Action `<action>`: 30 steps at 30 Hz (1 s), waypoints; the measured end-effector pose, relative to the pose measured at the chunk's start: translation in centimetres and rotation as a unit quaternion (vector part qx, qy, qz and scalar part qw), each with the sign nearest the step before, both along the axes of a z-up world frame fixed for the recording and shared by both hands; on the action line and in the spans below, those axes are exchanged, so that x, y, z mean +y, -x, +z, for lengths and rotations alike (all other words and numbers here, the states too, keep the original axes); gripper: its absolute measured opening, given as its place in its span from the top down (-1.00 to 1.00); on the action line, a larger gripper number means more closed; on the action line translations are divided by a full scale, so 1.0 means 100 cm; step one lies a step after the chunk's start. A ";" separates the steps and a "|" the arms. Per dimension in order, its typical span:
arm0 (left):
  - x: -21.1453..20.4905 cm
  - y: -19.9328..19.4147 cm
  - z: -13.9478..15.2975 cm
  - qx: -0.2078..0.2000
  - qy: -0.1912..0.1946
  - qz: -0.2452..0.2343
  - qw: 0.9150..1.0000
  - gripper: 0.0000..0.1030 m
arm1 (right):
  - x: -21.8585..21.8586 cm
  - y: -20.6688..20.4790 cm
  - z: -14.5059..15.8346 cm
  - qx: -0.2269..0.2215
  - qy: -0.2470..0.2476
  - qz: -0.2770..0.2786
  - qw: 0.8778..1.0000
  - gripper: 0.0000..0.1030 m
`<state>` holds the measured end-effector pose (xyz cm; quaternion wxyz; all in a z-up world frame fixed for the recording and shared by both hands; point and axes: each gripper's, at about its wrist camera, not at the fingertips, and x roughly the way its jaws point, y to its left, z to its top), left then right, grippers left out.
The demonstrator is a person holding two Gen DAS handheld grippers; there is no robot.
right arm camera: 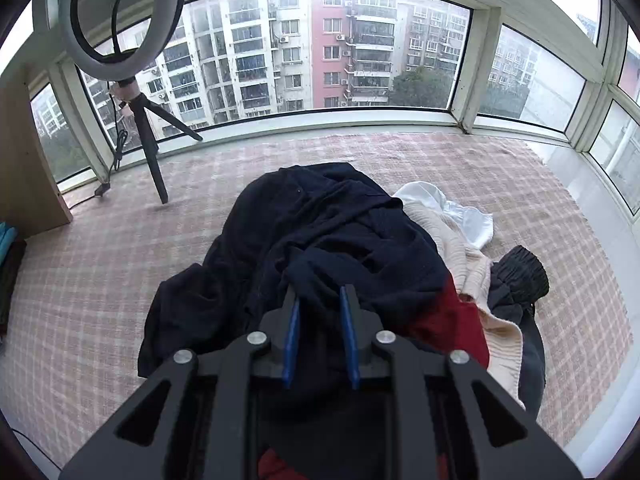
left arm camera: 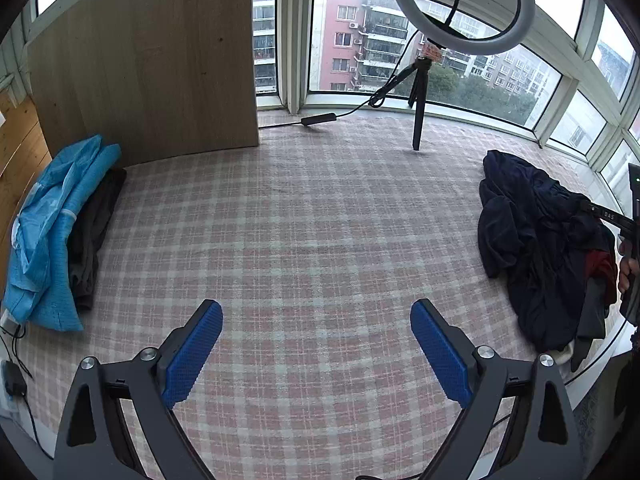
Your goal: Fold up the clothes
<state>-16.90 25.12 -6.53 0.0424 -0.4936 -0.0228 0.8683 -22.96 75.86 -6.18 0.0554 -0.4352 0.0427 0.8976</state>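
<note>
Navy garment [right arm camera: 320, 232]: lower centre of the right wrist view, top of a loose heap, one fold pinched tight between the blue pads of the right gripper [right arm camera: 319, 295], jaws closed on the cloth. Heaped just beside it, toward the right of the frame: red garment [right arm camera: 452, 320], cream knit [right arm camera: 460, 252], white garment [right arm camera: 448, 208], black ribbed piece [right arm camera: 520, 272].

Left gripper [left arm camera: 316, 308]: bottom centre of the left wrist view, jaws spread wide, gripping nothing, only bare checked cloth [left arm camera: 320, 220] between the pads.

Small pale lettering [left arm camera: 609, 215] on a black bar at the right edge of the left wrist view; too small to read with certainty.

Far left of the same view: blue garment [left arm camera: 52, 220] laid over a dark folded piece [left arm camera: 92, 232], against a wooden panel [left arm camera: 152, 60]. Upper centre: ring light [left arm camera: 464, 8] on a black tripod [left arm camera: 418, 112], window glass and apartment blocks behind.
</note>
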 end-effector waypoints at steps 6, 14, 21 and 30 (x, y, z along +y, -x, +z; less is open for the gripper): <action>0.002 0.008 -0.002 -0.006 -0.013 -0.001 1.000 -0.85 | 0.012 -0.009 0.045 0.061 0.076 -0.002 0.995 0.93; -0.004 0.008 0.015 0.023 -0.004 0.001 1.000 -0.85 | -0.039 -0.017 0.153 0.183 0.239 0.094 0.949 0.97; -0.045 -0.021 0.016 0.029 -0.012 0.049 0.998 -0.85 | -0.113 0.017 0.131 0.043 -0.019 0.093 0.995 -0.31; -0.076 -0.038 -0.001 0.001 -0.027 0.094 0.995 -0.85 | -0.051 0.045 -0.008 -0.111 -0.123 0.011 0.986 -0.30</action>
